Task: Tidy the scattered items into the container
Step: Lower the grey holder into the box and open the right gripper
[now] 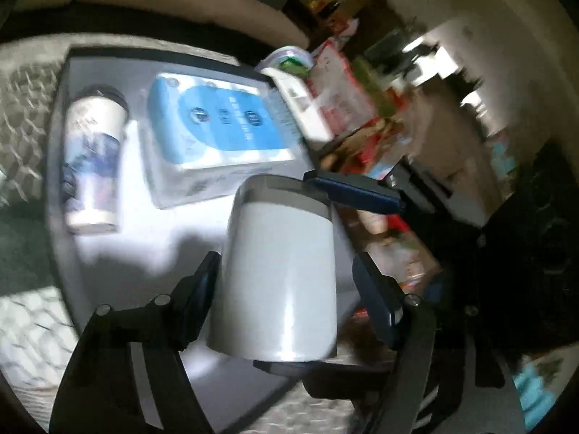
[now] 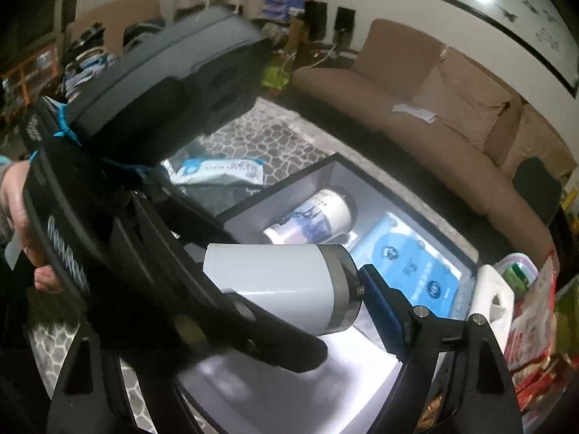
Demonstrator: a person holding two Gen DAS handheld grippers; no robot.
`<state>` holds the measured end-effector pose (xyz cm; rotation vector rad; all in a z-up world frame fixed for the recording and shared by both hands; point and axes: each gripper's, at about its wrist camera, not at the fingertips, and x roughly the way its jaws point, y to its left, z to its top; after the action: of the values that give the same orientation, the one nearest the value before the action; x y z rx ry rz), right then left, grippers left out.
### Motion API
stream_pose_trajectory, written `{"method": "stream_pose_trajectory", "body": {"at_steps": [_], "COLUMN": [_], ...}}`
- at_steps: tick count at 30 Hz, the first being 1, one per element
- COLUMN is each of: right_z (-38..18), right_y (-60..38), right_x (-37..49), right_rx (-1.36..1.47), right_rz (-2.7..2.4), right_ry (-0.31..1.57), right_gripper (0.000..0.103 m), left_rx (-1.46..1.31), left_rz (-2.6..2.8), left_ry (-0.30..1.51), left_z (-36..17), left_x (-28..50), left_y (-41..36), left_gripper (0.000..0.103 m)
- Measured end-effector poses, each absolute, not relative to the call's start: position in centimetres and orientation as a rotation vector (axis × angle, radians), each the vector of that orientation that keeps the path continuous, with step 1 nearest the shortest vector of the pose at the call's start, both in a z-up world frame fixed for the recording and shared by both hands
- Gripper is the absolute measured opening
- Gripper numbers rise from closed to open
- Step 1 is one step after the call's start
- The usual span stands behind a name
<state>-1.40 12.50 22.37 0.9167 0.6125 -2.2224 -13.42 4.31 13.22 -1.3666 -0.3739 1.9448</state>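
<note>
Item: white cylindrical metal tumbler with grey lid band (image 1: 278, 224), on its side in mid-air, over the bare white floor of the grey open-top container (image 1: 163, 58), toward the edge nearest both grippers.

Already in container: printed white cup with dark lid (image 1: 94, 159), lying along one side wall; blue-and-white flat pack of wipes (image 1: 220, 123), next to it, toward the far edge.

Right gripper (image 2: 282, 282): blue pad (image 2: 380, 300) set against the lid end. Other finger hidden behind the left unit, so an end-to-end clamp is likely, not confirmed.

Left gripper (image 1: 287, 271): jaws straddle tumbler's body. One pad at the wall, other just clear, so not clamped.

Handling, est.: rigid, smooth glossy wall, prob. slippery; weight unknown, contents not visible. An end-to-end hold looks precarious. Better purchase across mid-body, pads square on the wall, below the lid band.
</note>
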Motion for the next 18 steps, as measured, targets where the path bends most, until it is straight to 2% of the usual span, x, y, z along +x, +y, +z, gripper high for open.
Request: {"method": "stream_pose_trajectory", "body": {"at_steps": [3, 8, 13, 18], "right_z": [21.2, 18.7, 15.1, 11.9], "right_y": [12.2, 11.5, 9.4, 7.3], "right_x": [-2.2, -4.3, -6.5, -7.3], "right_rx": [0.943, 0.998, 1.063, 1.065], "right_rz": [-2.205, -2.148, -2.065, -1.957], "right_ry": [0.611, 0.653, 0.807, 1.010], "right_gripper": [0.085, 0.085, 0.085, 0.085], "left_rx": [-1.407, -1.373, -1.362, -1.393], "left_rz": [2.064, 2.193, 2.233, 2.214], "left_ry": [-0.325, -0.456, -0.566, -0.568], "left_z": [13.1, 13.9, 13.2, 12.0], "left_x": [-13.9, -14.0, -13.8, -14.7], "left_y": [3.4, -2.8, -8.4, -9.1], "left_gripper": [0.082, 0.087, 0.090, 0.090]}}
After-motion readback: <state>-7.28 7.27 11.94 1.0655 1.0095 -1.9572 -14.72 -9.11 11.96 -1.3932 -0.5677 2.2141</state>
